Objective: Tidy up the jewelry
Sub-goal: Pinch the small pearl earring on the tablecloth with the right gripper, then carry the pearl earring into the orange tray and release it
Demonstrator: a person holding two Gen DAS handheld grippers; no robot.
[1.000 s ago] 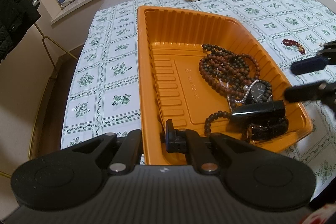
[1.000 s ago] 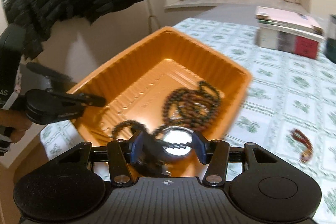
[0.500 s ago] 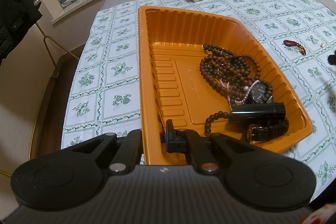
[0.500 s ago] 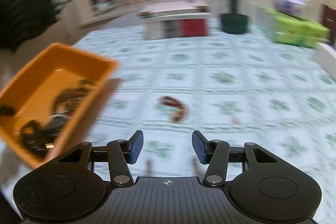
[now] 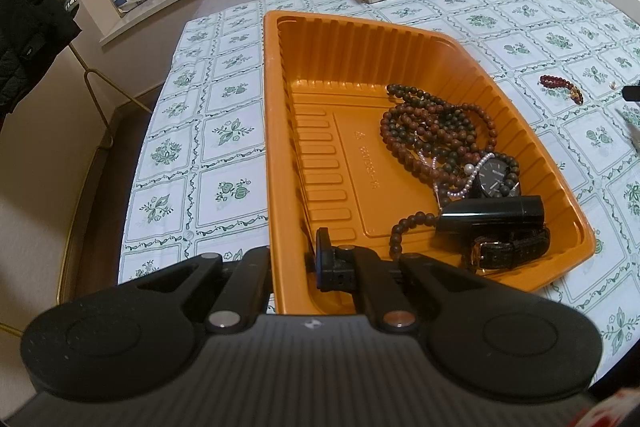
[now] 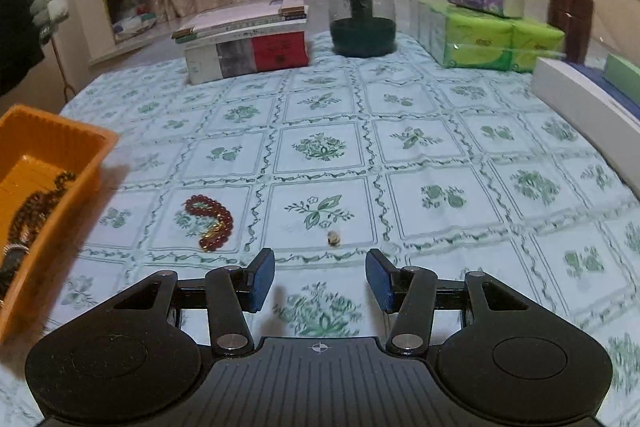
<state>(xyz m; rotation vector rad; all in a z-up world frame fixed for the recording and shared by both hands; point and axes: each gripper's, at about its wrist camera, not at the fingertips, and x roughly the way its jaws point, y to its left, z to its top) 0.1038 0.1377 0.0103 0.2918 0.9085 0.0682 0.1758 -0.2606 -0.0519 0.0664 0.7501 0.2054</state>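
An orange tray (image 5: 272,107) lies on the flowered tablecloth. It holds brown bead necklaces (image 5: 432,131), a black watch (image 5: 496,179), a black tube (image 5: 492,213) and a strap watch (image 5: 508,247). My left gripper (image 5: 294,261) is shut on the tray's near wall, one finger outside and one pad inside. A red bead bracelet (image 6: 210,223) lies on the cloth right of the tray (image 6: 80,163), and a small ring-like piece (image 6: 333,237) sits beside it. My right gripper (image 6: 320,279) hovers open and empty just short of that small piece.
At the back of the table are a stack of books (image 6: 248,47), a dark green glass pot (image 6: 362,19) and green tissue packs (image 6: 488,35). A white box (image 6: 580,99) lies along the right edge. Coats (image 5: 28,11) hang on a rack to the left.
My right gripper swung away from above the tray to the right and now faces the tablecloth by the red bracelet. The left gripper and the tray have not moved.
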